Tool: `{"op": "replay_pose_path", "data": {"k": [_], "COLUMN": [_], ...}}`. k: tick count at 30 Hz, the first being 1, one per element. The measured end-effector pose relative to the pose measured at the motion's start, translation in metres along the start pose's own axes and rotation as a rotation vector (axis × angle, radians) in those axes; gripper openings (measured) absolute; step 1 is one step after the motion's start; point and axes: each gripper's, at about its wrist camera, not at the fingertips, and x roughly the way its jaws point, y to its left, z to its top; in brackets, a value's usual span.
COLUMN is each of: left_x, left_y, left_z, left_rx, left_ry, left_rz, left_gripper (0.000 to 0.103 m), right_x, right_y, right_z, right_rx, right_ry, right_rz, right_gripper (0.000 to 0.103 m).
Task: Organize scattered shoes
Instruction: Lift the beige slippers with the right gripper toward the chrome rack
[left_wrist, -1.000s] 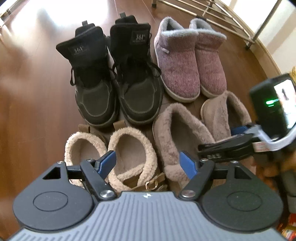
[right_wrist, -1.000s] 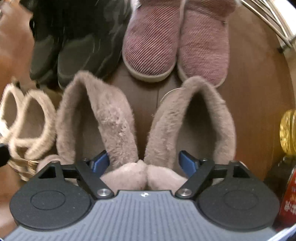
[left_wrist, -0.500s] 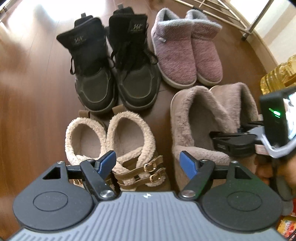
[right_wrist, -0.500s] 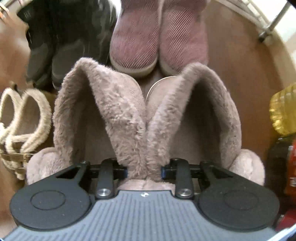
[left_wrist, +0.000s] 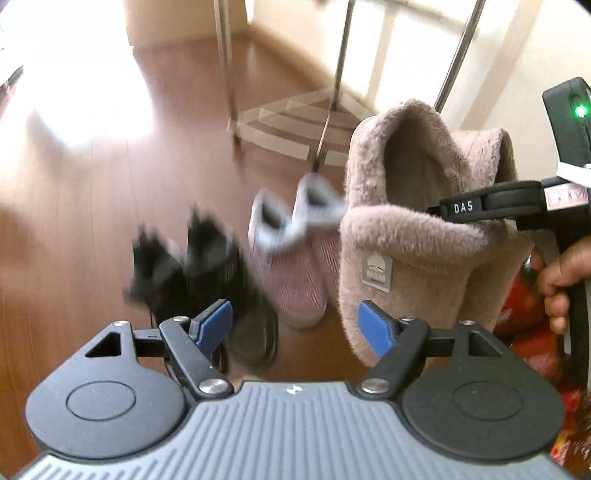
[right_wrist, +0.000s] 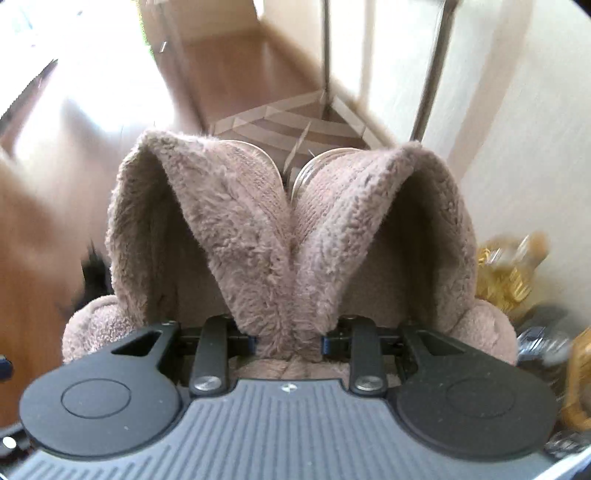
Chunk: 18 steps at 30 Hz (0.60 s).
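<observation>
Right, the right gripper (right_wrist: 288, 339) has just been closing and now pinches the 2 inner collars of the taupe fleece slippers (right_wrist: 291, 236) together, so the pair hangs off the wood floor (left_wrist: 92, 206), in front of the metal shoe rack (left_wrist: 295, 118). The left gripper (left_wrist: 295, 325) holds nothing, jaws well apart, blue pads (left_wrist: 373, 328) bare, just left of the lifted pair. Below on the floor, blurred, the black high-top sneakers (left_wrist: 207, 273) sit side by side left of the pink knit slippers (left_wrist: 291, 266); a hand (left_wrist: 561, 273) grips the right gripper's handle.
</observation>
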Motion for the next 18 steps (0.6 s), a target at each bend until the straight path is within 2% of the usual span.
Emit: {"op": "replay_pose_path", "data": {"k": [3, 7, 12, 16, 18], "left_x": [-0.021, -0.027, -0.009, -0.002, 0.000], "left_y": [-0.003, -0.012, -0.028, -0.031, -0.030], "left_z": [0.041, 0.084, 0.150, 0.194, 0.223], "left_rx": [0.031, 0.055, 0.110, 0.076, 0.053], "left_ry": [-0.071, -0.127, -0.178, -0.185, -0.189], "left_rz": [-0.002, 0.003, 0.066, 0.109, 0.120], "left_gripper": [0.077, 0.077, 0.078, 0.078, 0.078], "right_x": [-0.030, -0.053, -0.056, -0.059, -0.059], "right_y": [-0.001, 0.000, 0.002, 0.002, 0.004], "right_z": [0.041, 0.105, 0.190, 0.259, 0.303], "right_rx": [0.039, 0.077, 0.110, 0.137, 0.158], "right_ry": [-0.062, -0.137, -0.157, -0.160, -0.163], "right_rz": [0.004, 0.027, 0.074, 0.095, 0.101], "right_gripper": [0.026, 0.026, 0.026, 0.026, 0.026]}}
